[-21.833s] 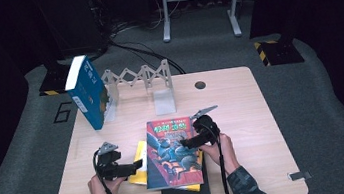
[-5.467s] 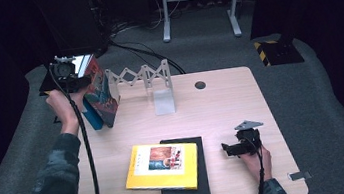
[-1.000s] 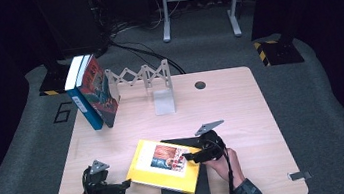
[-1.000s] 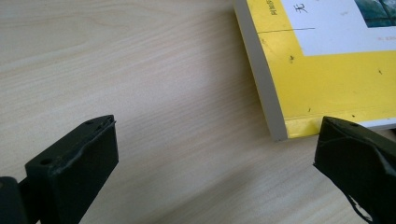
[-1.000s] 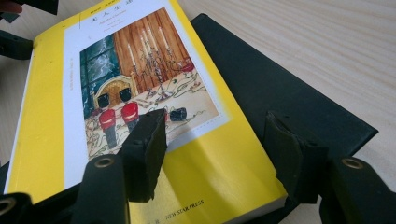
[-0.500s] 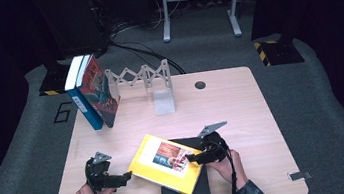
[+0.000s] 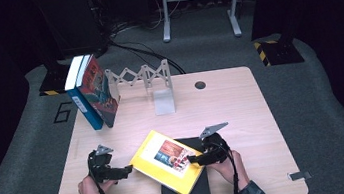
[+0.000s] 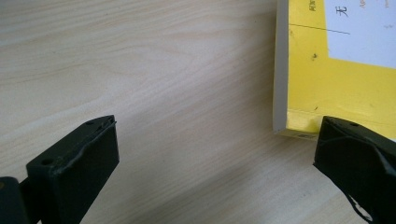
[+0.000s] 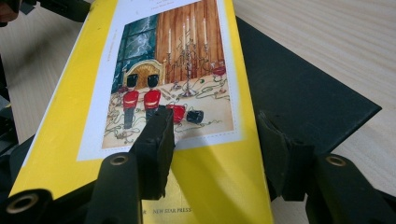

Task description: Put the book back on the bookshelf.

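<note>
1. The left gripper [image 7: 125, 171] is held low by a hand at the table's [image 7: 242, 113] 7 o'clock, jaws spread wide, their tips just short of the yellow book's [image 7: 168, 163] corner.
2. The yellow book lies skewed on a black book [image 7: 200, 190] near 6 o'clock.
3. The right gripper [image 7: 192, 160] reaches in from 5 o'clock, jaws astride the yellow book's edge; whether they pinch it, I cannot tell.
4. The right gripper view reveals toy soldiers [image 9: 140, 100] on the cover.
</note>
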{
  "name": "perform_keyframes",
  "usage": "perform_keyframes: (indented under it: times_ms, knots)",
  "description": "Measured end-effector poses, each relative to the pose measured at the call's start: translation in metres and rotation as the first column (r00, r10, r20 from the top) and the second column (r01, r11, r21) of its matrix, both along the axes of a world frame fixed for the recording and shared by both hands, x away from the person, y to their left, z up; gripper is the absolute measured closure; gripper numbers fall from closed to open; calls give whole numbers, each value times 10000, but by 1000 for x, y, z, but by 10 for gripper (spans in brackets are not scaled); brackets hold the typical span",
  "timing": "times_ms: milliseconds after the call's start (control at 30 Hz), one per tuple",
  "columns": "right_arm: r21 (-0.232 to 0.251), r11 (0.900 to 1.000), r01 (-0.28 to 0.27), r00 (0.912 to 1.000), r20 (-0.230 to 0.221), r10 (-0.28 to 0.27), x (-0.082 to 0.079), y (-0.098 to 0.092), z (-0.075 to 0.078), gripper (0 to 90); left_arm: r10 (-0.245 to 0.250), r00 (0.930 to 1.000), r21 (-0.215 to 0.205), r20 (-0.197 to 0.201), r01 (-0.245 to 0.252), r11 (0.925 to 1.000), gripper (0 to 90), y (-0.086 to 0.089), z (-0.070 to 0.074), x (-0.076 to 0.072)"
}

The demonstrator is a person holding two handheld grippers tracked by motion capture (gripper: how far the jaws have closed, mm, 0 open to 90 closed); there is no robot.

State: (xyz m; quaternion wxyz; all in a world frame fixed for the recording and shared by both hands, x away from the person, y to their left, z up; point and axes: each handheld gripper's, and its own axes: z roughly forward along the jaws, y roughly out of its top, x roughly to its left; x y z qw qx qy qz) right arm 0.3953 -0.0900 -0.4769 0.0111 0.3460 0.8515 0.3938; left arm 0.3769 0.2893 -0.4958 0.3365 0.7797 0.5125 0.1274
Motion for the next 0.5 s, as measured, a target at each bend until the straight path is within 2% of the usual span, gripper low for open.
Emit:
perform_keyframes:
  times_ms: [133,200,267,500]
  knots:
    - [37,10000,-55,9999,135,55,-1,0,-1,473,6,10000,33,-45,-5,10000,0,0,0,5]
    - [54,10000,-48,10000,24,48,-2,1,-1,473,7,9999,-25,-124,-7,10000,0,0,1,7]
    - [83,10000,7,10000,72,-8,-3,1,-1,473,-7,10000,123,17,7,9999,0,-1,1,9]
    - [82,10000,12,10000,30,-12,-5,2,-1,473,-41,10000,257,-79,43,9997,0,-2,3,17]
